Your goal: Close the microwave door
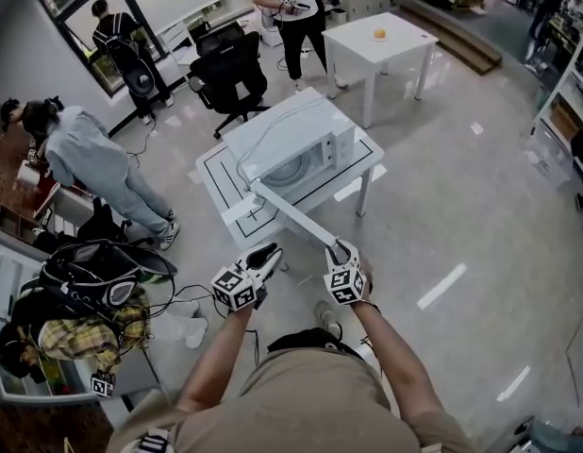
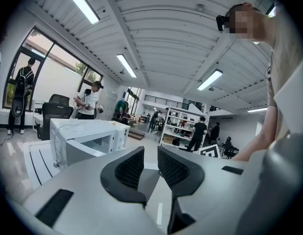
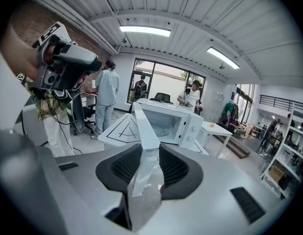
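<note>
A white microwave (image 1: 301, 140) stands on a small white table (image 1: 225, 173) with its door (image 1: 291, 213) swung wide open toward me. My right gripper (image 1: 343, 251) is shut on the door's outer edge. In the right gripper view the door (image 3: 144, 126) runs between the jaws of the right gripper (image 3: 150, 165), with the microwave's (image 3: 173, 121) open cavity behind. My left gripper (image 1: 266, 256) hangs free to the left of the door, touching nothing. In the left gripper view the left gripper (image 2: 151, 168) has a narrow gap between its jaws, nothing in it, and the microwave (image 2: 88, 136) lies ahead at left.
A black office chair (image 1: 230, 78) stands behind the microwave table. A second white table (image 1: 405, 50) with a small orange thing (image 1: 379, 34) is at the back right. A person (image 1: 93, 159) bends over at left, others stand behind. Bags (image 1: 93, 291) and cables lie at lower left.
</note>
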`<action>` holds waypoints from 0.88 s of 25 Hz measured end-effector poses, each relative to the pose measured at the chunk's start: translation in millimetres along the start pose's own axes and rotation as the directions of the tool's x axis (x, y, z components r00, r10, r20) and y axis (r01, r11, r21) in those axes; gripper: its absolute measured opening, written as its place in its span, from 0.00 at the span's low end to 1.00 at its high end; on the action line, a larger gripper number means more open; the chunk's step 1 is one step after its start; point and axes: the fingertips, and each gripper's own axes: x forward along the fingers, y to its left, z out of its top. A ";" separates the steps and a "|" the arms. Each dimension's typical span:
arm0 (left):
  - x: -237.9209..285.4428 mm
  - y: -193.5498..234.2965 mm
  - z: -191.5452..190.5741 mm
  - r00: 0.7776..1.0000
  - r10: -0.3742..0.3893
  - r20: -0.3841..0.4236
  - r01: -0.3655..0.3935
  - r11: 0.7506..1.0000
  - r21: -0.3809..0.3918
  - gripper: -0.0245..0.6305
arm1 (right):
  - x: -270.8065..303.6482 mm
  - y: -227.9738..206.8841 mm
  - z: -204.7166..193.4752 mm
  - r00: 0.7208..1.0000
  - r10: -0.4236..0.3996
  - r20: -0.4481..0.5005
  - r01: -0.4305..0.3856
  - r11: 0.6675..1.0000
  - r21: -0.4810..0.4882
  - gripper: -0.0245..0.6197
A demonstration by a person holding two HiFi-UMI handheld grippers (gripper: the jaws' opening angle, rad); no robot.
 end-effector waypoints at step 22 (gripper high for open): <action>82.5 74.7 13.2 0.996 0.067 0.065 -0.065 0.997 -0.038 0.15 | 62.7 -99.2 5.5 0.997 0.074 0.025 -0.072 0.994 -0.086 0.23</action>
